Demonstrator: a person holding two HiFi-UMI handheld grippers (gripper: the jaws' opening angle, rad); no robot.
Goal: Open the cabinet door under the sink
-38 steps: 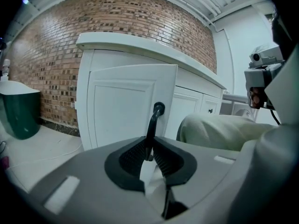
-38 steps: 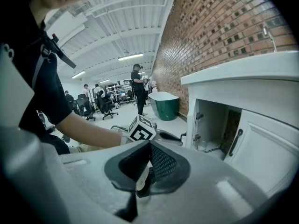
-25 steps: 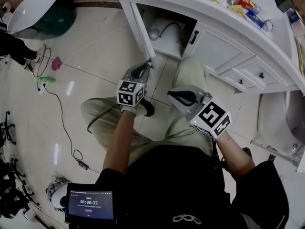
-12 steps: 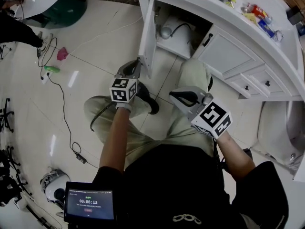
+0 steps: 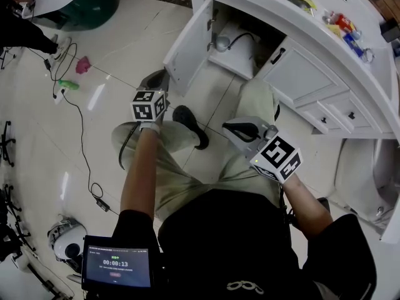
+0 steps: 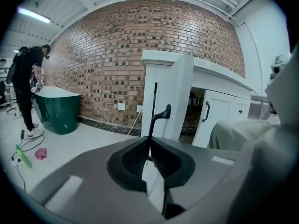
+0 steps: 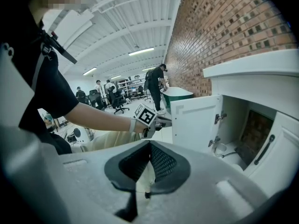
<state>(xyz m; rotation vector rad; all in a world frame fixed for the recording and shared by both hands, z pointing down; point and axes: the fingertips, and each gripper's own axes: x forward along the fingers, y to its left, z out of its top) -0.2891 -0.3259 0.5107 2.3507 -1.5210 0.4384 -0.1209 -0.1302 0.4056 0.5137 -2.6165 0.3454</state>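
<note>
Cabinet door (image 5: 187, 42) open, left hand-held gripper (image 5: 160, 76), jaws closing on its handle (image 6: 160, 117)

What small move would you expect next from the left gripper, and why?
I'd guess it should swing the cabinet door a little wider along its arc. The left gripper has the door's handle between its closing jaws, and the door stands well open but could likely go further.
</note>
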